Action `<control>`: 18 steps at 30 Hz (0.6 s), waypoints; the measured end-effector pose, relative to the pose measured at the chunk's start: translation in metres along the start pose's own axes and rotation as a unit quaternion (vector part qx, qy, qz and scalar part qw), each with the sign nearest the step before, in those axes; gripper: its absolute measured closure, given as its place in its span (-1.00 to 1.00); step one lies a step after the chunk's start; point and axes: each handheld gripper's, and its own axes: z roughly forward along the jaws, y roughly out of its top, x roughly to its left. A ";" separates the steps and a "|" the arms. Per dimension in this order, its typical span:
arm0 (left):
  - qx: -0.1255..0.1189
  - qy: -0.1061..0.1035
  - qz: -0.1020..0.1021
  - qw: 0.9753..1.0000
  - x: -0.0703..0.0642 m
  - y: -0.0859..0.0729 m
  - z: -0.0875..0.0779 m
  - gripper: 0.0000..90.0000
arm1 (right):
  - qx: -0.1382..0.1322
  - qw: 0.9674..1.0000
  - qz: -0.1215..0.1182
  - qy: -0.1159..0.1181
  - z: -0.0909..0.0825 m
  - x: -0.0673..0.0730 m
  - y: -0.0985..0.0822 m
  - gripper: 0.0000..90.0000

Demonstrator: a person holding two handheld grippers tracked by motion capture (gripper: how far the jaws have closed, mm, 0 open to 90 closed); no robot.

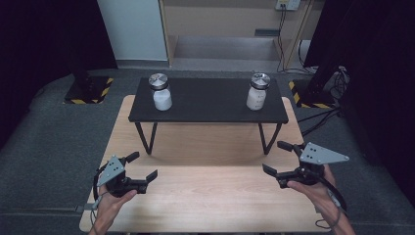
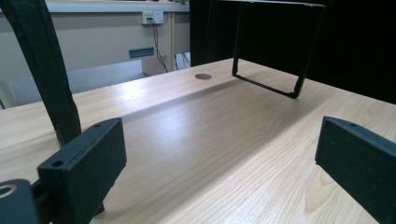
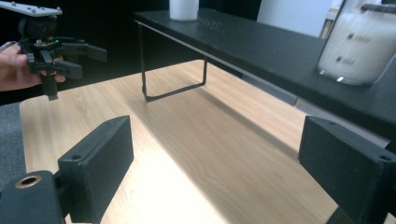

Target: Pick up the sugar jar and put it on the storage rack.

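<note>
Both tongs, left and right, spread and empty, short of the shelf. Right jar on it looks rigid, slick, probably heavy. Grip its body below the lid.

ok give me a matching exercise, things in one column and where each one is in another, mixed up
Things:
1. left white jar with silver lid
2. right white jar with silver lid
3. black metal-legged shelf
4. left gripper

Places:
A. on the light wooden table
B. over the table's near left part
C. on the shelf's right end
D. on the shelf's left end

Pairs: 1-D, 2-C, 3-A, 4-B
</note>
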 end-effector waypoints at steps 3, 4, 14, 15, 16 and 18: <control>0.001 -0.001 0.003 1.000 0.000 0.001 0.000 -0.98 | 0.000 1.000 0.007 0.004 0.004 0.002 -0.010 -0.77; 0.002 -0.002 0.003 1.000 0.000 0.001 0.000 -0.98 | 0.001 1.000 0.007 0.002 0.006 0.003 -0.013 -0.77; 0.003 -0.002 0.002 1.000 0.000 0.001 0.000 -0.98 | -0.007 1.000 0.020 -0.010 0.016 0.013 -0.042 -0.77; 0.003 -0.002 0.003 1.000 0.000 0.001 0.001 -0.98 | -0.007 1.000 0.020 -0.012 0.017 0.014 -0.044 -0.77; 0.003 -0.002 0.003 1.000 0.000 0.001 0.001 -0.98 | -0.007 1.000 0.020 -0.013 0.018 0.015 -0.046 -0.77; 0.003 -0.003 0.003 1.000 0.000 0.001 0.001 -0.98 | -0.007 1.000 0.022 -0.012 0.020 0.016 -0.050 -0.77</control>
